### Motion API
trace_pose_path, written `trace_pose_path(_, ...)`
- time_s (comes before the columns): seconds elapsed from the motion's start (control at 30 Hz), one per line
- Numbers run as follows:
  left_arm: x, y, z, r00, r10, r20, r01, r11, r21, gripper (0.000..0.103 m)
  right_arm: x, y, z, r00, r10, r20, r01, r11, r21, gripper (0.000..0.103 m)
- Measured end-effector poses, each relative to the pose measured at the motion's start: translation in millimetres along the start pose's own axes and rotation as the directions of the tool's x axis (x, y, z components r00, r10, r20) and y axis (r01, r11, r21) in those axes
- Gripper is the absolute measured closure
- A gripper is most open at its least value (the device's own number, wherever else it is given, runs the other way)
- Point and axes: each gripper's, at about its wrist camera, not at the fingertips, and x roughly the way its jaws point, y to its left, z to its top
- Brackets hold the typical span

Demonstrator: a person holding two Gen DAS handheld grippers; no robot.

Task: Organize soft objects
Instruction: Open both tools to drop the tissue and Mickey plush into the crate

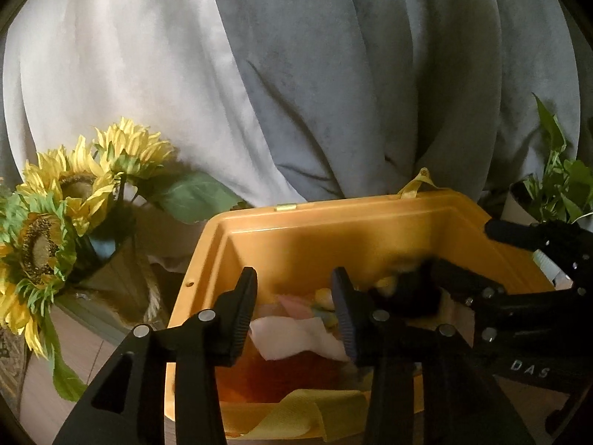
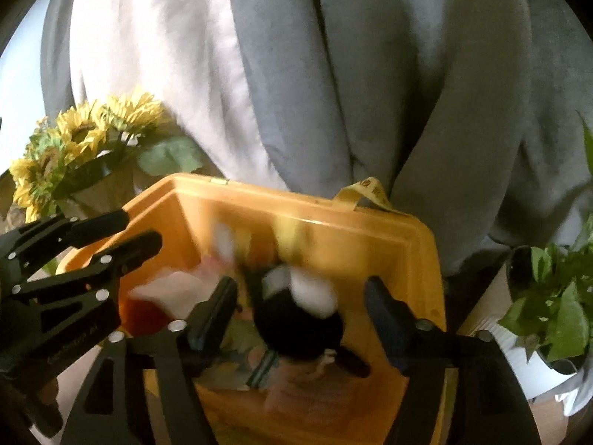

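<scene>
Black-and-white plush toy (image 2: 296, 315) sat in the yellow bin (image 2: 418, 256), between the spread fingers of the right gripper (image 2: 300, 311), not pinched. Left gripper (image 1: 292, 311) also gaped, empty, over the cloths (image 1: 292, 337). Judged light, squashy, slip-prone; best to pinch the fat body.

bins: 1 yellow bin (image 1: 207, 259) | tongs: 2, left tongs (image 1: 294, 307), right tongs (image 2: 302, 315) | sunflower bunches: 1 sunflower bunch (image 1: 70, 200) | plants: 1 potted plant (image 2: 556, 296)
</scene>
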Motion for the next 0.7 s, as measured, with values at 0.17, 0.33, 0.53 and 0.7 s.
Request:
trace_pose_path(0.17,-9,1,-1,1.0,0.021,0.014,-0.021,1.0,-0.006,0.056,-7,-4,2,0.999,-0.036,0.023,0.036,0.999,0.014,0.028)
trace_pose_path(0.33,-28,3,0,0.999,0.033,0.039,-0.033,0.999,-0.016,0.054,-20,-7,-1,0.999,-0.039,0.028,0.037,0.998,0.056,0.028)
trace_pose_path(0.53,-58,5,-1,0.997,0.037,0.07,-0.035,0.999,-0.031,0.05,-47,-2,-4,0.997,-0.057,0.056,0.052,0.995,0.088,0.028)
trace_pose_path(0.7,-91,6,-4,0.994,0.049,0.102,-0.045,0.998,-0.043,0.048,-75,3,-7,0.995,-0.063,0.081,0.054,0.992,0.113,0.028)
